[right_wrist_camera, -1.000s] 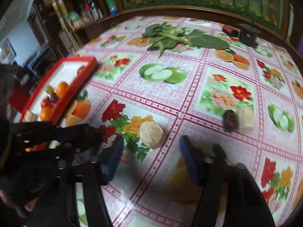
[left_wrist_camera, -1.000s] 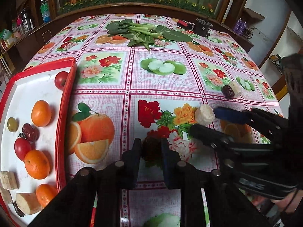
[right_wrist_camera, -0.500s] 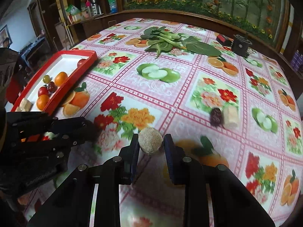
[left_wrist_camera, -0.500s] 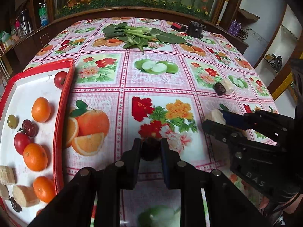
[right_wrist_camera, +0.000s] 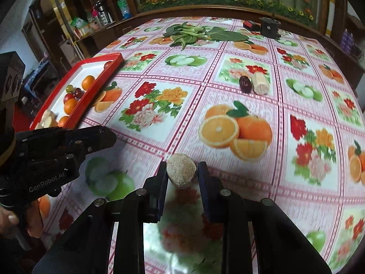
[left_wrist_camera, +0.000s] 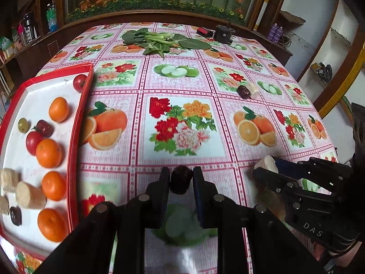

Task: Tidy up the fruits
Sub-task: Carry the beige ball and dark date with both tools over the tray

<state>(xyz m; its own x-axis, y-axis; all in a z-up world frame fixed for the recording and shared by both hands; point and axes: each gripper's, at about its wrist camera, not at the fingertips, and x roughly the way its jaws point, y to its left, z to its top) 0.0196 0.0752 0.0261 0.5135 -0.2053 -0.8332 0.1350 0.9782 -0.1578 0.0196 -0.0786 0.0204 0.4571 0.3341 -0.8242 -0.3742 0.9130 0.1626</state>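
Note:
My left gripper (left_wrist_camera: 181,180) is shut on a dark red date (left_wrist_camera: 181,182) and holds it above the fruit-print tablecloth. My right gripper (right_wrist_camera: 181,171) is shut on a pale tan round chunk (right_wrist_camera: 181,169), also lifted; it shows at the right of the left wrist view (left_wrist_camera: 265,162). The red tray (left_wrist_camera: 76,141) at the left holds oranges (left_wrist_camera: 48,153), tomatoes (left_wrist_camera: 33,138), a green fruit, dates and tan chunks. Another date (right_wrist_camera: 244,84) and tan chunk (right_wrist_camera: 260,83) lie together on the cloth further back.
Green leafy vegetables (left_wrist_camera: 159,41) lie at the far middle of the table. A black round object (left_wrist_camera: 224,33) and a small red-black item (left_wrist_camera: 204,32) stand at the far right. Shelves with bottles lie beyond the left edge.
Both grippers closed on their items and lifted them off the cloth, drawing back toward the near edge. The right gripper went from open around the chunk to shut on it.

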